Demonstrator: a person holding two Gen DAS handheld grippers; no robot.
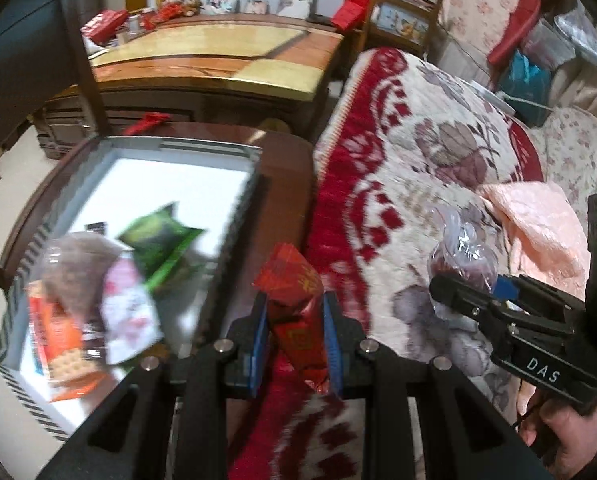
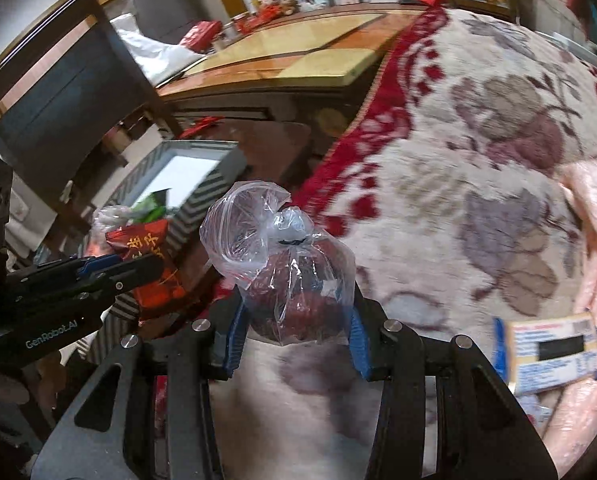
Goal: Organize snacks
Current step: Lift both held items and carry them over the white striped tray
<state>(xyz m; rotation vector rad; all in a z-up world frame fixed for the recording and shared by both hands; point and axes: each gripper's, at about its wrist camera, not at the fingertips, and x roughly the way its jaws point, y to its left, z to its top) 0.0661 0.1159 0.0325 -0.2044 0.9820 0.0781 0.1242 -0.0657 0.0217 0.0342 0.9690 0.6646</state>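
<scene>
Floral red-and-cream blanket [image 1: 418, 168], a wooden table [image 1: 218, 60] behind, somewhat blurred.

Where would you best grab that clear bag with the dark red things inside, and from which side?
Probably around the full lower bulge, as the right gripper does now: its pads sit on either side of the clear bag, coming from below the knot. The knotted neck and loose puffed top are thin, slippery film, while the packed bulge gives the pads something firm to press on.

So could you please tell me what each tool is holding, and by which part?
Left tool: red packet, gripped across its middle. Right tool: knotted clear bag, gripped around its lower bulge.
</scene>
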